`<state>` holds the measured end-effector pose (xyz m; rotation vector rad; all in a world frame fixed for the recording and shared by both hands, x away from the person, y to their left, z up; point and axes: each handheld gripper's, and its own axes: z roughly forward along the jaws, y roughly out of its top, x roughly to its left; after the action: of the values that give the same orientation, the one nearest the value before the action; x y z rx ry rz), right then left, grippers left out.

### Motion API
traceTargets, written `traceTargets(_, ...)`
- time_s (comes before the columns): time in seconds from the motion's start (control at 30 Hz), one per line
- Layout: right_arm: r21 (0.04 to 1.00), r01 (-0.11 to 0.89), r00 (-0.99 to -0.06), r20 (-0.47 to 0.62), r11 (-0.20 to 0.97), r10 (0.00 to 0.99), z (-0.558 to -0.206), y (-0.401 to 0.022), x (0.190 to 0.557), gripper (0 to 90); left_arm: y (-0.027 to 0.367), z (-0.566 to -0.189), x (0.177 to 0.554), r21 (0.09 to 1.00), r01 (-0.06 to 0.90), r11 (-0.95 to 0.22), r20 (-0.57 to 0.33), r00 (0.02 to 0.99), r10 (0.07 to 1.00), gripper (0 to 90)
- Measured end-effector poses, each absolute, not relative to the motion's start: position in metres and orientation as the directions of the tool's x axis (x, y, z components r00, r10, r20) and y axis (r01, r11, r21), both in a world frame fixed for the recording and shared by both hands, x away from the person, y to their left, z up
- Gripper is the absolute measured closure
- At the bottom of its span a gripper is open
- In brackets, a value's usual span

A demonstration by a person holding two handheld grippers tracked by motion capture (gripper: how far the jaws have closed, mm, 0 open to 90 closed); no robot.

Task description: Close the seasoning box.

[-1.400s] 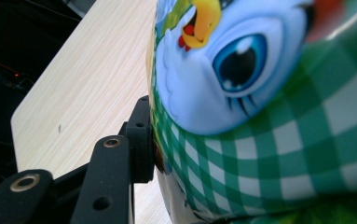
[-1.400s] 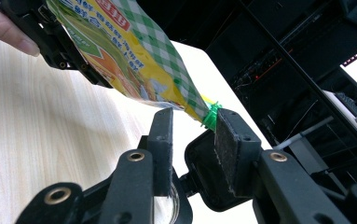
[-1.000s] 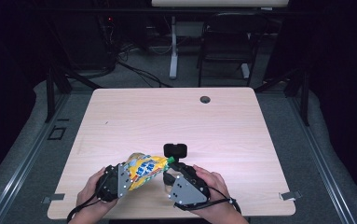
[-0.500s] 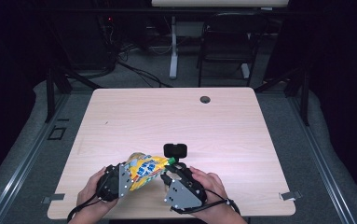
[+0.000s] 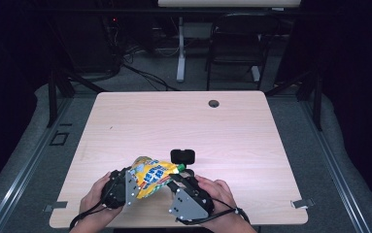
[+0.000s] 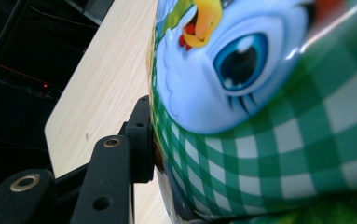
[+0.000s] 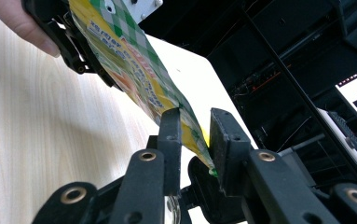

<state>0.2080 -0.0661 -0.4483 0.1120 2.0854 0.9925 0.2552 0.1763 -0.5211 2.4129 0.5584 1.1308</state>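
Dark floor, cables and a black chair point(image 5: 232, 46) lie beyond the pale wooden table point(image 5: 140, 121), which has a small round hole point(image 5: 214, 103) near its far edge. Close to the near edge a snack bag point(image 5: 152, 175) is held up off the wood between two hand-held grippers. The left gripper point(image 5: 125, 187) grips the bag's left end; in the left gripper view one black jaw presses against the green-checked foil with its cartoon eye point(image 6: 260, 116), while the other jaw is hidden behind the bag, so the tool is clamped on it. The right gripper point(image 7: 195, 135) meets the bag's right end, its jaws set close on either side of the thin yellow-green edge point(image 7: 139, 70); whether they pinch it I cannot tell. A small black block point(image 5: 182, 156) sits on the table just beyond the bag.
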Motion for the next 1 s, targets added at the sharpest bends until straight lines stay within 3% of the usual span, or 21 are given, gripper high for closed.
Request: traceTargets(1.0,0.678,-0.263,-0.650,-0.650,0.687,0.393,-0.447,-0.069,0.204,80.9,0.175,-0.504,0.255,0.456,0.136,-0.880,0.707,0.546,0.450,57.0)
